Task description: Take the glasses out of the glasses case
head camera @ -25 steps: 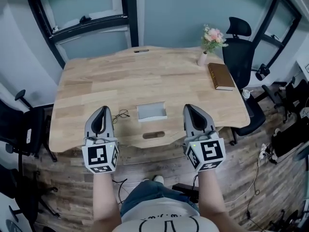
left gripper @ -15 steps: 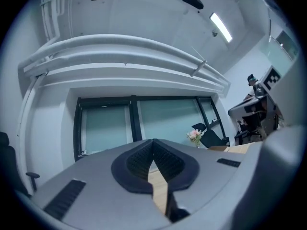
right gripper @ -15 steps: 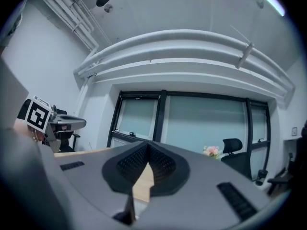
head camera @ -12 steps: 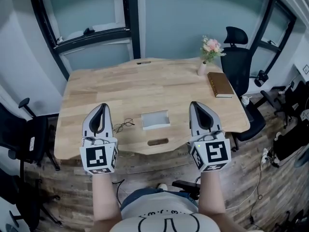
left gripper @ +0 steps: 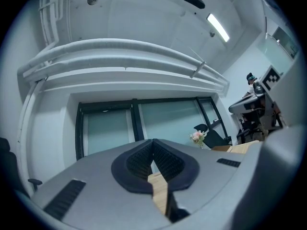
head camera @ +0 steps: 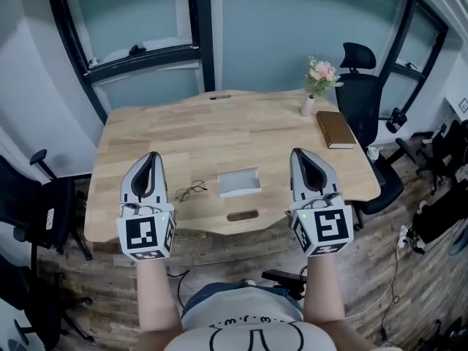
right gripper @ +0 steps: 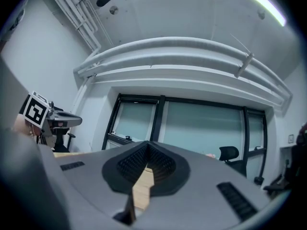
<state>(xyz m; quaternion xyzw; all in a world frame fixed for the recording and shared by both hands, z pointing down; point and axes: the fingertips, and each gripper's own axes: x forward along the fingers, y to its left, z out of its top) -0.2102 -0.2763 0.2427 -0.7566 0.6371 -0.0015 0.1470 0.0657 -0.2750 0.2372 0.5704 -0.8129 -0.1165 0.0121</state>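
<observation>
On the wooden table (head camera: pixel 219 130) near its front edge lies a grey glasses case (head camera: pixel 239 182), its lid up. To the left of it a pair of thin-rimmed glasses (head camera: pixel 191 191) rests on the wood, outside the case. My left gripper (head camera: pixel 151 159) hovers left of the glasses, shut and empty. My right gripper (head camera: pixel 302 156) hovers right of the case, also shut with nothing in it. Both gripper views look level over the table toward the windows, and the jaws meet at the tips (left gripper: pixel 153 143) (right gripper: pixel 146 145).
A brown book (head camera: pixel 335 129) and a small vase of flowers (head camera: pixel 316 79) stand at the table's far right. A black office chair (head camera: pixel 363 79) is beyond that corner, another chair (head camera: pixel 33 196) at the left. A slot (head camera: pixel 242 216) is cut in the table's front edge.
Both grippers have risen slightly and stayed shut. The head view has tilted up, so the table sits lower and farther in the picture. Glasses and case have not moved.
</observation>
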